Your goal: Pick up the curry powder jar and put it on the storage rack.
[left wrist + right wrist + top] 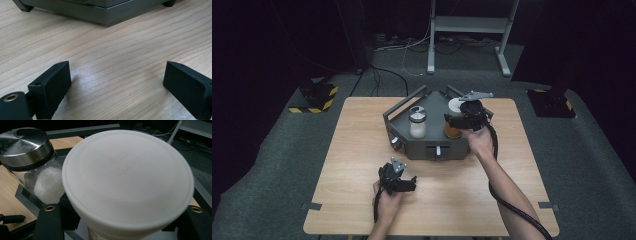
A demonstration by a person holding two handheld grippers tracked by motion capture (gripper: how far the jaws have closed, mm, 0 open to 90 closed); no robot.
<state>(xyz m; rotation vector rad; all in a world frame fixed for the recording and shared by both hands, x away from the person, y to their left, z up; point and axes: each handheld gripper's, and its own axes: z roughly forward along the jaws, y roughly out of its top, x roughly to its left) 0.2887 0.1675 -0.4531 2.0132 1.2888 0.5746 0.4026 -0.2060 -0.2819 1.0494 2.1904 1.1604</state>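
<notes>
My right gripper (460, 120) is closed around the white-lidded jar (127, 182), its jaws clamped on the body just under the lid. The jar sits at the right of the grey tray (399, 112), beside the sugar jar (417, 121) with the steel cap, which stands to its left. I can see an orange band low on my jar in the high view, but the right gripper view doesn't show me how far down the pads reach.

My left gripper (404, 185) rests near me on the table (352, 150), jaws wide apart with bare wood between them, holding nothing.

I judge the step to be lifting this jar out of the tray. To do it well I'd raise it straight up, keeping it upright, until its base clears the tray's rail, and only then carry it sideways. The sugar jar is close on the left, so I'd keep away from that side. The grip is high on the jar, so I'd move slowly to stop it swinging or slipping.
</notes>
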